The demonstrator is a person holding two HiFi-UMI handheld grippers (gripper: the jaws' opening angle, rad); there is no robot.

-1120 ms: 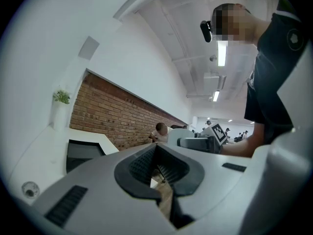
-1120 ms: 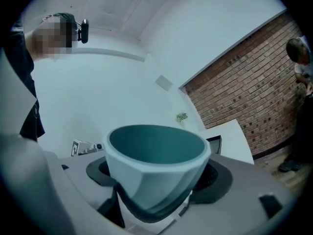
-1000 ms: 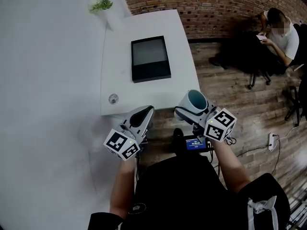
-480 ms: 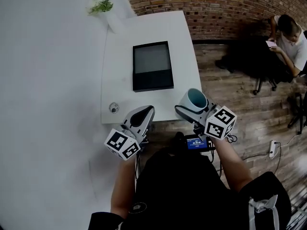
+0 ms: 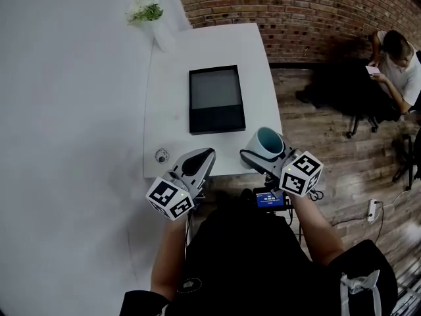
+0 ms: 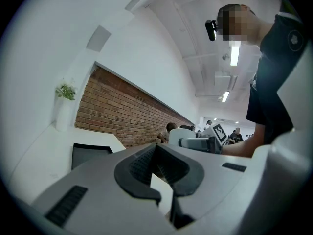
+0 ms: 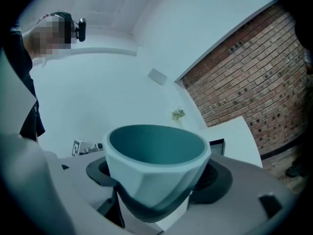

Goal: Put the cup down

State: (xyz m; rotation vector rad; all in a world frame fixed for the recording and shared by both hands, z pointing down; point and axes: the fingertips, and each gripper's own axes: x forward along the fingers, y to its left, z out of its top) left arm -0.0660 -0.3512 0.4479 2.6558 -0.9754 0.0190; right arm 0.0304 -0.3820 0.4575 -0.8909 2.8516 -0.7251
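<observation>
A white cup with a teal inside (image 5: 266, 143) is held in my right gripper (image 5: 259, 153), upright with its mouth up. It hangs over the near right corner of the white table (image 5: 172, 107). In the right gripper view the cup (image 7: 155, 166) fills the middle, and both fingers of the right gripper (image 7: 157, 194) press on its lower sides. My left gripper (image 5: 197, 163) is shut with nothing in it, just past the table's near edge. Its dark pads (image 6: 138, 166) meet in the left gripper view.
A black flat tray (image 5: 216, 99) lies on the middle of the table. A small round fitting (image 5: 162, 155) sits near the front left corner, and a white vase with green sprigs (image 5: 150, 13) at the far left. A person (image 5: 395, 59) sits over the wood floor to the right.
The table has come nearer in the head view. The cup, still gripped, now sits over the table's near right corner. The left gripper has held its pose.
</observation>
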